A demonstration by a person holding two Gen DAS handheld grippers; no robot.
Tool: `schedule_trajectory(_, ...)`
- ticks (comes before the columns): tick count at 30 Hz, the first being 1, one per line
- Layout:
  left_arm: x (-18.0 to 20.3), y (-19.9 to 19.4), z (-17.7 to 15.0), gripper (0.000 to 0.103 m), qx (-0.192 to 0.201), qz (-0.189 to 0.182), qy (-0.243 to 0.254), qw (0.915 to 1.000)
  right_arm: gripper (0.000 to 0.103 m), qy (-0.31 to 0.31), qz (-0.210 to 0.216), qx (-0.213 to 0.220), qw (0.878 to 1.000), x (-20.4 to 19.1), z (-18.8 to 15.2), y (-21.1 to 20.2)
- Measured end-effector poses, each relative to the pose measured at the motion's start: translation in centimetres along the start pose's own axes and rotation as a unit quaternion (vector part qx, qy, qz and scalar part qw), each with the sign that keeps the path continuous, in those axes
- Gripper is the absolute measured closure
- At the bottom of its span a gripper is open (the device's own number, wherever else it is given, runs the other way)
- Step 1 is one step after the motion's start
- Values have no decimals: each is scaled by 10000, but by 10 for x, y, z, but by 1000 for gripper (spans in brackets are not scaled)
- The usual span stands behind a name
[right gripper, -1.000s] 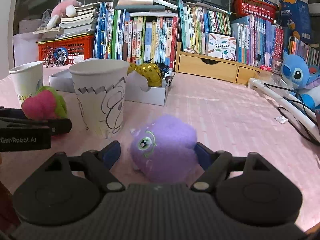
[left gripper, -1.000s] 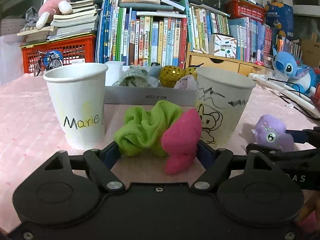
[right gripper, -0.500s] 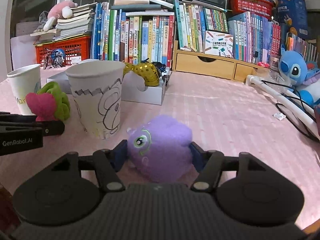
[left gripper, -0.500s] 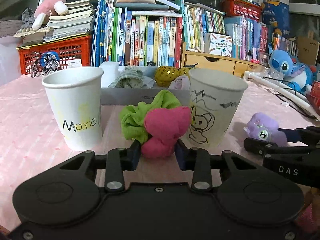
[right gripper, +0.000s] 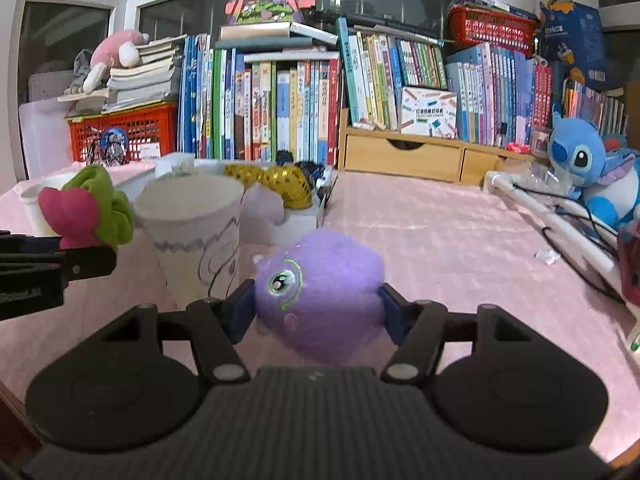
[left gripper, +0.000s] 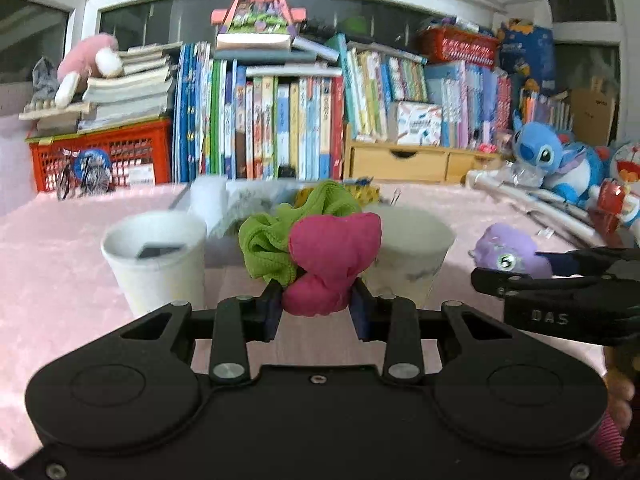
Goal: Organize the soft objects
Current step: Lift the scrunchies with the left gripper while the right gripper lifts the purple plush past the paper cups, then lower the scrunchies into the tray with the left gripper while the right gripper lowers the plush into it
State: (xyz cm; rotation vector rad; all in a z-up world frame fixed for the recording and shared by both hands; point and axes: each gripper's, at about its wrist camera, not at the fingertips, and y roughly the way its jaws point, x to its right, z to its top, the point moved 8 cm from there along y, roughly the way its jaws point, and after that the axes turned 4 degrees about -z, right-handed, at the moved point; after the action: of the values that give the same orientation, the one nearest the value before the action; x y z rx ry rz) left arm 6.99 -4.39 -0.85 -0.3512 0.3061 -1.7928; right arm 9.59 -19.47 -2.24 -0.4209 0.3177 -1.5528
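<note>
The pink-and-green scrunchie (left gripper: 316,248) is pinched by the left gripper (left gripper: 316,312), held just left of the drawn-on paper cup (right gripper: 192,236). The purple plush (right gripper: 320,288) is squeezed between the right gripper (right gripper: 320,312) fingers, just right of that cup.

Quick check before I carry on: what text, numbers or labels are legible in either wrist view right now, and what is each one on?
"DAS": side of the right hand-held gripper, left wrist view; more may be cut off.
"5": round eye patch on the purple plush toy.
Lettering on the left hand-held gripper: blurred.
Book spines and the white box: too small.
Paper cups: no writing readable.
</note>
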Motion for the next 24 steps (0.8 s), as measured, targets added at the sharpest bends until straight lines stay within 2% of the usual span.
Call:
schedule_trajectory(6,-3,-21,49,70,452,-131,169,9987,36,83,-78,143,9998,10,29,2)
schedule_trajectory(10,-13,-19,78,70,509,-272,90,9983,36,135,-70,272,9995,15,51,6)
schedule_trajectory(15,-26,-1,108,70,301,-468,-42,9984,36,150,-5,381,9992,17,76,13)
schedule_trajectory(21,-41,33,124,71,-382,-859,-462,9945,36,153,97,411,9990,14,100,28)
schedule_trajectory(24,-46,49,130,70,-506,-720,-283,9957,36,182,218,385,9989,10,108,37)
